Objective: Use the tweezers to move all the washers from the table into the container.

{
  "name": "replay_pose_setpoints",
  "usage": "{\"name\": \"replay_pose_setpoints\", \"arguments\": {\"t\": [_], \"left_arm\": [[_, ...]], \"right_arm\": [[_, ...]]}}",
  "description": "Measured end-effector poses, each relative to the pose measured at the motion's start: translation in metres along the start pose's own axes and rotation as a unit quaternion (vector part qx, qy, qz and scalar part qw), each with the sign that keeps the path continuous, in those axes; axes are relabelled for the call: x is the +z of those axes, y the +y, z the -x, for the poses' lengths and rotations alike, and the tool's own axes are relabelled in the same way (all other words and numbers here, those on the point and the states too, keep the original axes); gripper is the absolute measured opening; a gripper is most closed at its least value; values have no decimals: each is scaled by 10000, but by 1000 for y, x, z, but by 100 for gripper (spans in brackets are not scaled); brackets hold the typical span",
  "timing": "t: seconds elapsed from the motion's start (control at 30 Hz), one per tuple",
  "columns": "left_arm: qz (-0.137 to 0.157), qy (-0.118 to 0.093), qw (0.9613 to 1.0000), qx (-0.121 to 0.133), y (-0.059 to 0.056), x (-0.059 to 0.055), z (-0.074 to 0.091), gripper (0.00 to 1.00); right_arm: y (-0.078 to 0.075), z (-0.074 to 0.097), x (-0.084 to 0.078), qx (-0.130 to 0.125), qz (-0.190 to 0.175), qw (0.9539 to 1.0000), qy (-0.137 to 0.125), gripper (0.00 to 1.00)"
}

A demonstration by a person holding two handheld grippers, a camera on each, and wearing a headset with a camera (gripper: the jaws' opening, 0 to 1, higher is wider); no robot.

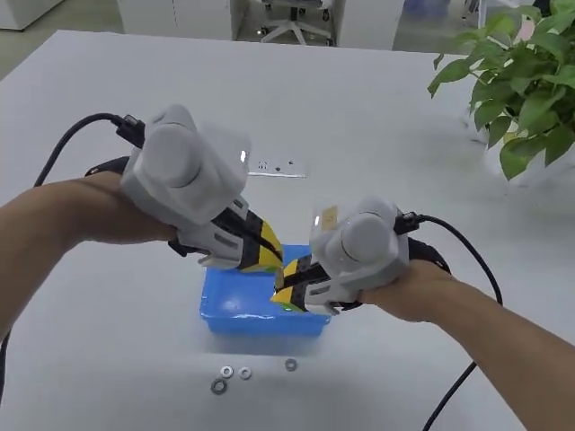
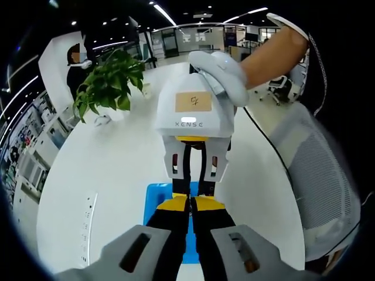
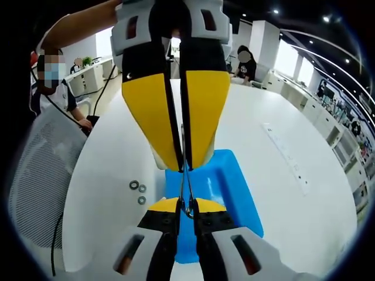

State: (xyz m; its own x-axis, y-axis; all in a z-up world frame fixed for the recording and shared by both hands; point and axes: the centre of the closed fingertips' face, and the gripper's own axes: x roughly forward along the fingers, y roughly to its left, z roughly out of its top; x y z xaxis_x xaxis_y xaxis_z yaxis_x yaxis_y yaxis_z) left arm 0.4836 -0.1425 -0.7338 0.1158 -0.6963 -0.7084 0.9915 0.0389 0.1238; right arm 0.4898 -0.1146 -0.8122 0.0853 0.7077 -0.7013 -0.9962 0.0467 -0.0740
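Thin metal tweezers [image 3: 186, 190] run from between the yellow jaws of my left gripper [image 3: 183, 161] down into the yellow tips of my right gripper [image 3: 181, 206]. Both grippers face each other tip to tip, and both look shut on the tweezers. They meet just above the blue container [image 1: 256, 310], with the left gripper [image 1: 254, 251] on the left and the right gripper [image 1: 289, 285] on the right. Several small washers [image 1: 226, 372] lie on the white table in front of the container; three washers [image 3: 140, 190] show beside the container [image 3: 225, 187]. The container's inside is partly hidden.
A white power strip [image 1: 274, 168] lies on the table [image 1: 377, 135] beyond the grippers. A potted plant [image 1: 526, 85] stands at the far right edge. Black cables trail from both grippers. A mesh chair [image 2: 328, 175] and people are around the table.
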Motion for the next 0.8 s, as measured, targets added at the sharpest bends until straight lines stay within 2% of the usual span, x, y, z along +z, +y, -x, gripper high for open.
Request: {"name": "replay_pose_setpoints", "arguments": {"t": [0.47, 0.8], "left_arm": [[124, 6, 9999, -20, 16, -20, -19, 6], [180, 43, 9998, 2, 24, -31, -26, 6]], "right_arm": [[-16, -20, -18, 90, -56, 9999, 54, 10], [-25, -33, -25, 114, -73, 9999, 52, 11]]}}
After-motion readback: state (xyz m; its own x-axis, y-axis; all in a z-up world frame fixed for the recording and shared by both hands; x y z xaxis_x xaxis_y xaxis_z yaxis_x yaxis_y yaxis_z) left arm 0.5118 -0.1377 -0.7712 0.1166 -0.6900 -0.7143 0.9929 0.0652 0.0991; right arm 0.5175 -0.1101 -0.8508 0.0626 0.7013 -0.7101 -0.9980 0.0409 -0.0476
